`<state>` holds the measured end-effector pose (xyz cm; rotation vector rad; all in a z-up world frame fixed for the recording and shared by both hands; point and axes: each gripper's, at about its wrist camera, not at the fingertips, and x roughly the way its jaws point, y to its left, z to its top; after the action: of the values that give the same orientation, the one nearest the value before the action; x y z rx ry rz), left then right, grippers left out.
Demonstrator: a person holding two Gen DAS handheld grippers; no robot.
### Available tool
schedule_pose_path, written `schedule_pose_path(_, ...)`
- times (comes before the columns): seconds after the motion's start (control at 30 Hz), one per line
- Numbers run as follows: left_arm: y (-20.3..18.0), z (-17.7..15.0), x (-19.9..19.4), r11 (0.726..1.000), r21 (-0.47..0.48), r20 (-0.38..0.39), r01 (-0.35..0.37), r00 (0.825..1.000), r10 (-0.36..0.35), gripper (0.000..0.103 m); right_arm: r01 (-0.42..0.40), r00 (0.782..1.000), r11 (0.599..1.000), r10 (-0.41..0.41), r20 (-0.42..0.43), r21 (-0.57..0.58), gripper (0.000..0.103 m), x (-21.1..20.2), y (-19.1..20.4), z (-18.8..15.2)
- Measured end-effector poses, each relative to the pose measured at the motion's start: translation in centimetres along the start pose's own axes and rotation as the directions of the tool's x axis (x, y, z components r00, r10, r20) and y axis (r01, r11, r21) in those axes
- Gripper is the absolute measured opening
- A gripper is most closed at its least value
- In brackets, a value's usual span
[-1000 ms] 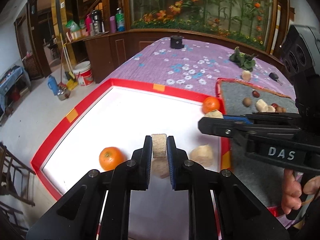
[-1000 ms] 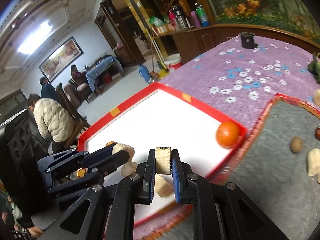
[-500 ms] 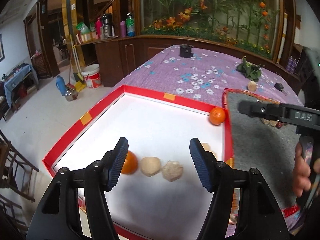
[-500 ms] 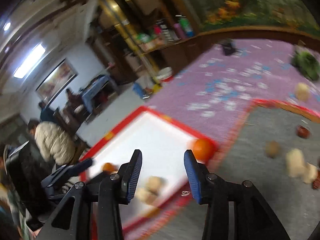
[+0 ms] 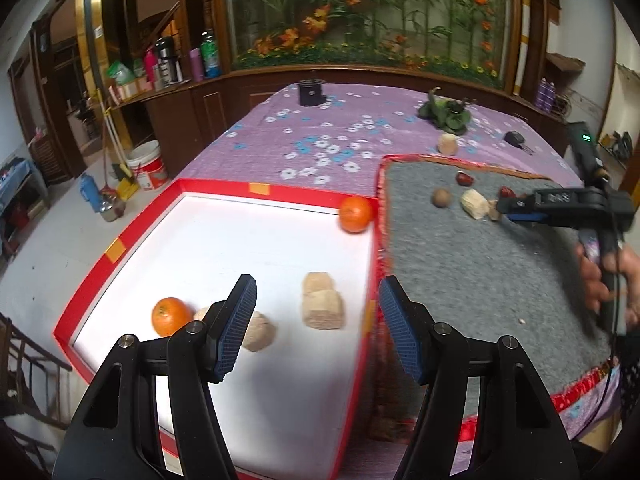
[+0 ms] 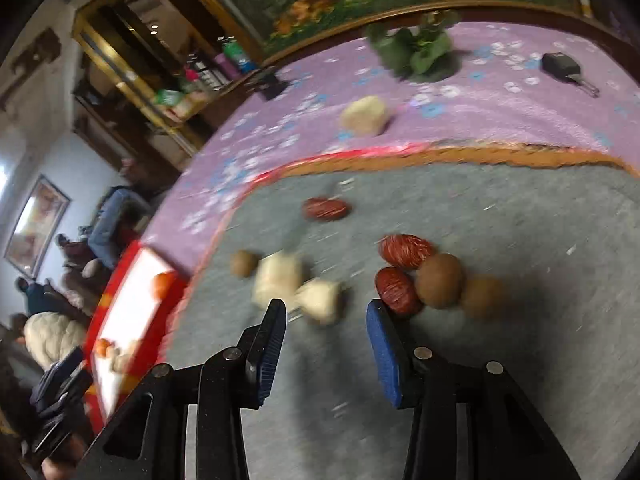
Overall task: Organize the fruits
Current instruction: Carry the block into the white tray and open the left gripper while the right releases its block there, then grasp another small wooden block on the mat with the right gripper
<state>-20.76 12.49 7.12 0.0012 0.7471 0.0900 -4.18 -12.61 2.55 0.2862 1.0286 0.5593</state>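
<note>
My left gripper is spread wide, holding nothing, above the near end of the red tray. In the tray's near end lie an orange and beige chunks; a second orange sits in its far right corner. My right gripper is likewise wide open and empty over the grey mat right of the tray. Ahead of it on the mat: pale chunks, red dates, brown nuts. Beyond the mat, one pale chunk rests on the purple cloth.
</note>
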Motion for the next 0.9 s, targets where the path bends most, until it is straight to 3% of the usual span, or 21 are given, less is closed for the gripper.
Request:
schedule_pose_path(0.1,-1.1,0.2,-0.1,1.000,0.023,-0.006,0.008,1.000,-0.008,0.064,-0.052,0.999,0.998,0.053,-0.011,0.020,0.041,0.5,-0.2,1.0)
schedule_pose_path(0.23,-2.1,0.6,-0.2,0.999,0.040,-0.015,0.020,1.000,-0.020,0.064,-0.009,1.000,0.998,0.008,-0.029,-0.063,0.040,1.4,1.1,0.9)
schedule_pose_path(0.33,-2.8,1.0,-0.3,0.998,0.050,-0.023,0.032,0.999,-0.031,0.064,-0.020,1.000,0.997,0.019,-0.020,-0.076,0.021,0.9,0.8,0.7)
schedule_pose_path(0.37,-3.2,1.3,-0.2,0.997,0.051,-0.033,0.052,0.998,-0.050,0.064,-0.023,1.000,0.997,0.022,-0.015,-0.070,0.021,0.7,0.5,0.8)
schedule_pose_path(0.5,-5.4,2.5,0.4,0.990,0.061,-0.061,0.126,0.991,-0.122,0.064,-0.153,0.988,0.986,0.155,-0.024,0.070,0.020,0.8,-2.6,1.3)
schedule_pose_path(0.6,-7.4,3.3,1.1,0.985,0.084,-0.088,0.151,0.986,-0.143,0.064,-0.184,0.982,0.976,0.186,-0.011,0.118,0.020,0.4,-3.7,1.6)
schedule_pose_path(0.77,-9.6,3.9,1.7,0.981,0.109,-0.113,0.160,0.983,-0.147,0.064,-0.104,0.994,0.992,0.106,-0.027,0.068,0.020,0.1,-3.1,1.7)
schedule_pose_path(0.9,-10.4,3.6,1.3,0.982,0.124,-0.102,0.144,0.986,-0.131,0.064,0.015,1.000,0.998,-0.015,-0.010,-0.060,0.020,0.4,-0.8,1.5)
